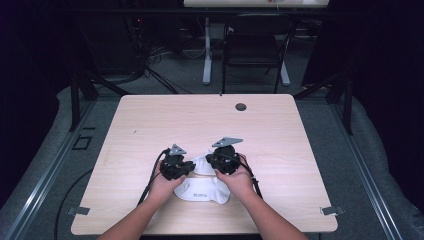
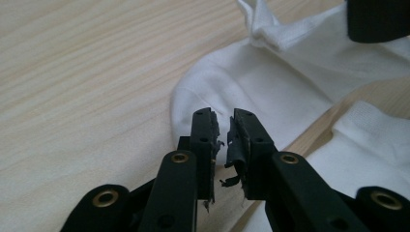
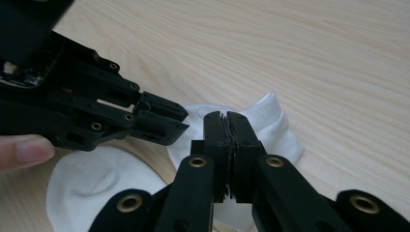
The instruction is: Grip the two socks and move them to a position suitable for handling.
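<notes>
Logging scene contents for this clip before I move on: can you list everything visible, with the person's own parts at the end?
socks: two, white, near the front middle of the table, between the grippers
table: one, light wood, middle of the high view
grommet hole: one, dark, far side of the table top
chair: one, black, on the floor beyond the table
white desk leg: one, beyond the table, beside the chair
left gripper: one, black, narrow gap between its jaws, over the edge of a sock
right gripper: one, black, jaws pressed together above a sock
hands: two, left hand and right hand, each holding a gripper
</notes>
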The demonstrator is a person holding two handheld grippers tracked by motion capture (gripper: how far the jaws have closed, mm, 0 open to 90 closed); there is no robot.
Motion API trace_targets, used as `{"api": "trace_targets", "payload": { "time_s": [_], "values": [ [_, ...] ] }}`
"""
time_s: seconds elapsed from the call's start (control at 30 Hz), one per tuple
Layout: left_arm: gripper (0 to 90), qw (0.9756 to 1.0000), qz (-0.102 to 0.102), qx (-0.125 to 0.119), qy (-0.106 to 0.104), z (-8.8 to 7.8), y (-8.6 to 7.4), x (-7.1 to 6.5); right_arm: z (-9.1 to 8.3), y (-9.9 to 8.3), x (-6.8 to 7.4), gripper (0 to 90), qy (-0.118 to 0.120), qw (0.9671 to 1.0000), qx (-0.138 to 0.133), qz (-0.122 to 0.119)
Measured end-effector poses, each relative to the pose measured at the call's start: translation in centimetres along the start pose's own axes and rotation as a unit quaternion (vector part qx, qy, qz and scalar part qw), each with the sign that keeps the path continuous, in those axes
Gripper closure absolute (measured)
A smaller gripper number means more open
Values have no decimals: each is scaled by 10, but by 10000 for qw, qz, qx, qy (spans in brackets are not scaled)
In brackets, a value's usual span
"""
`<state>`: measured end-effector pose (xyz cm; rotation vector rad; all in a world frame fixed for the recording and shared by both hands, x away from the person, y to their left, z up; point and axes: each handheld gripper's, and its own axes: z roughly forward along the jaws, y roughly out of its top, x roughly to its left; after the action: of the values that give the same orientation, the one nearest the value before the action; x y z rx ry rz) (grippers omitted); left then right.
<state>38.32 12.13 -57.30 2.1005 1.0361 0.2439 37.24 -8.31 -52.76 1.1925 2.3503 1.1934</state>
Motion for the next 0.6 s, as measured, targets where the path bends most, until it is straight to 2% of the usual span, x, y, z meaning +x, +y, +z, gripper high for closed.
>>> {"api": "trace_targets", "payload": {
  "time_s": [0.03, 0.1, 0.23, 0.5, 0.6],
  "values": [
    [821, 10000, -27, 19, 11, 2, 0, -1, 0, 0, 0, 883, 8, 10000, -15, 2],
    [849, 9999, 50, 113, 75, 4, 0, -1, -1, -1, -1, 883, -3, 10000, -11, 24],
    [888, 9998, 29, 122, 124, 6, -1, 1, -3, -2, -4, 883, -2, 10000, -32, 46],
    [897, 9995, 17, 193, 263, 1, -2, 5, -11, -7, -13, 883, -26, 9999, -120, 120],
    [897, 9994, -53, 152, 295, -2, -5, 8, -14, -11, -18, 883, -85, 9998, -121, 167]
  ]
}}
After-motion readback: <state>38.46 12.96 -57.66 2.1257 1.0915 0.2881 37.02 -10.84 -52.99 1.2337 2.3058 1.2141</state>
